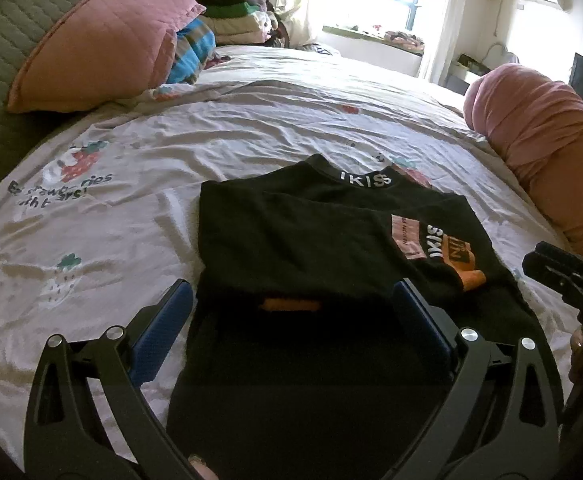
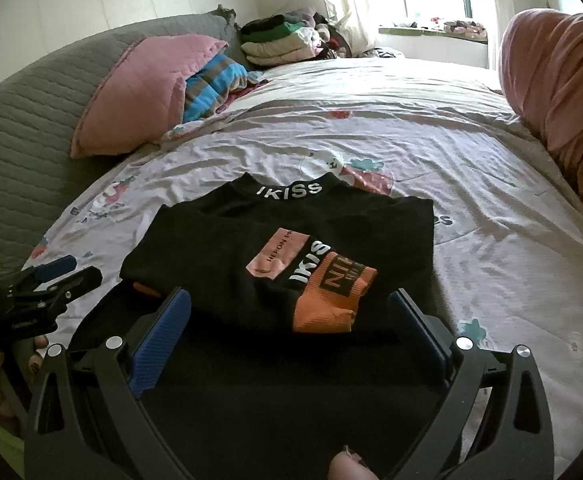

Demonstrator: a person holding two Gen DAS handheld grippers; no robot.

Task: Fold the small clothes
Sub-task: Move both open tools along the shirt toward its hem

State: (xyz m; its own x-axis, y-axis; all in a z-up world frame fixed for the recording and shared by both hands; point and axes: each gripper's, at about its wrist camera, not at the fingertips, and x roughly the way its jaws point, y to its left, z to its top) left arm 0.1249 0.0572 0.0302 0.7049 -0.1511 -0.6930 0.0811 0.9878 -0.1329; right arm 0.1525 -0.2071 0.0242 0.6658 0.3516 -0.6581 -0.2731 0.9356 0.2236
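Two open grippers, left gripper (image 1: 293, 294), right gripper (image 2: 289, 302), above folded black shirt (image 2: 275, 240).

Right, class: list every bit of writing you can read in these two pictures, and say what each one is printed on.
"IKISS": collar of the black top.
"IKISS": white, running up the top's front.
Black letters on the orange patch: only partly legible.
Small line on the pink patch: too blurred to read for certain.
Dark lettering on the bedsheet: creased, broken, not readable.
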